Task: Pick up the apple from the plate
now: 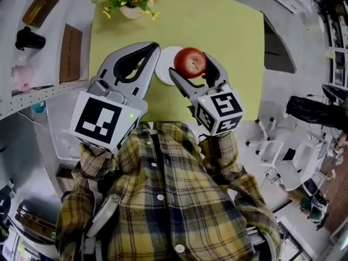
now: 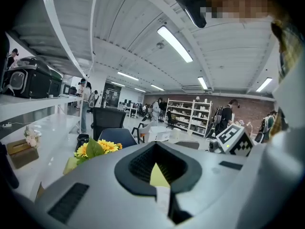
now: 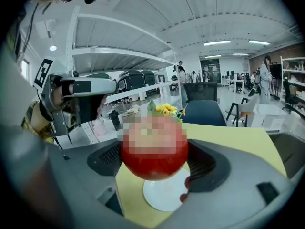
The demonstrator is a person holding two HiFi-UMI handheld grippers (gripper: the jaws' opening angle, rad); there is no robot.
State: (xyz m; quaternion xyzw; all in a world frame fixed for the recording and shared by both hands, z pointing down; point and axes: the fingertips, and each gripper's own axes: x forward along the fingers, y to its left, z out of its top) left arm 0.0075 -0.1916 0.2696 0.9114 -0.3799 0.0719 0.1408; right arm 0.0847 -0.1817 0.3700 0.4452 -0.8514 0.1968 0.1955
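Red round apple [image 1: 190, 62] clamped in jaws of right gripper [image 1: 191, 66].
Round white plate [image 1: 163, 69] lies below it; left gripper [image 1: 154, 49] has jaws pressed together.

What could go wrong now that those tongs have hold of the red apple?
The smooth, round apple is pinched only at its sides by the right tongs, so it might slip out and fall onto the white plate under it. The shut left tongs sit close beside that plate; a careless move could nudge it.
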